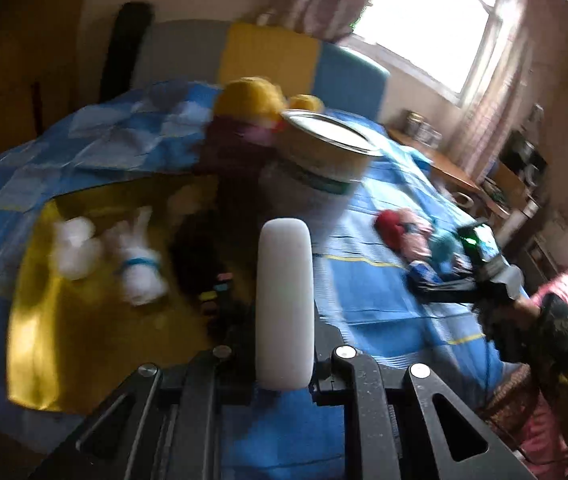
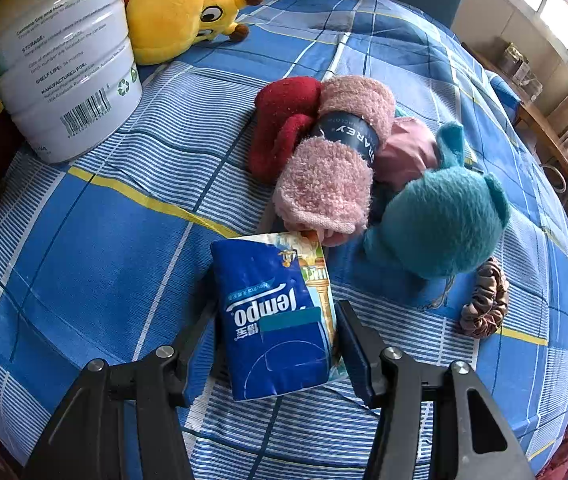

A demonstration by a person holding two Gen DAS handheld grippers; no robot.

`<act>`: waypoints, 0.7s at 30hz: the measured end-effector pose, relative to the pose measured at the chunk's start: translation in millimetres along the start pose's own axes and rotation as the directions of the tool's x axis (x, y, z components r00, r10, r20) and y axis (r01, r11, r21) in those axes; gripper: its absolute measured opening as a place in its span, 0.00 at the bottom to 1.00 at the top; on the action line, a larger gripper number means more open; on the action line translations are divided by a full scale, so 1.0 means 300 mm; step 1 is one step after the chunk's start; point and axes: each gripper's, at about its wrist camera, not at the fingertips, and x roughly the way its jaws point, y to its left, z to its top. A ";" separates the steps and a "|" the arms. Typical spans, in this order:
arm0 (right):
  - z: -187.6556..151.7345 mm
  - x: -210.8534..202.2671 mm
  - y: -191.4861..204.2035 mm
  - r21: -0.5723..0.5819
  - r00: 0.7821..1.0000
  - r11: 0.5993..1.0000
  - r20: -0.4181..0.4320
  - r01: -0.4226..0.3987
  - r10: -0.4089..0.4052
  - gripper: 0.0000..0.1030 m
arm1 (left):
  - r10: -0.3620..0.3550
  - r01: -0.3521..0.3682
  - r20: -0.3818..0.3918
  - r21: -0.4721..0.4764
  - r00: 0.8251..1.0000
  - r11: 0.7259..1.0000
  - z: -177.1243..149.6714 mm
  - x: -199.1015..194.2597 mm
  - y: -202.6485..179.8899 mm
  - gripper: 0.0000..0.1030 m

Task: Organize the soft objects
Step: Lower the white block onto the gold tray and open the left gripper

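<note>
Now right gripper (image 2: 280,344) clamps the tissue pack (image 2: 276,316) on the bed (image 2: 84,240), left gripper (image 1: 284,304) closed, seemingly empty; next, lift toward the tin (image 2: 60,52).

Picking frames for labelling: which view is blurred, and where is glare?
Left wrist view: motion-smeared, white plush toys and tin soft, window blown out. Right wrist view: sharp, print on the tissue pack legible, fisheye bends the blue checked cloth.
</note>
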 end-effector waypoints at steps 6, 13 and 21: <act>-0.003 0.002 0.000 -0.004 1.000 1.000 0.004 0.002 -0.002 0.55 | 0.056 -0.067 -0.069 -0.181 0.996 0.981 -0.032 0.003 0.226 0.17; -0.008 0.001 0.012 -0.015 1.000 1.000 0.010 0.013 -0.013 0.55 | -0.016 -0.015 -0.152 -0.202 0.988 0.979 -0.049 0.109 0.270 0.17; -0.008 -0.001 0.015 -0.017 1.000 1.000 0.010 0.018 -0.017 0.55 | 0.140 -0.171 -0.196 -0.152 0.970 0.973 -0.034 0.185 0.275 0.62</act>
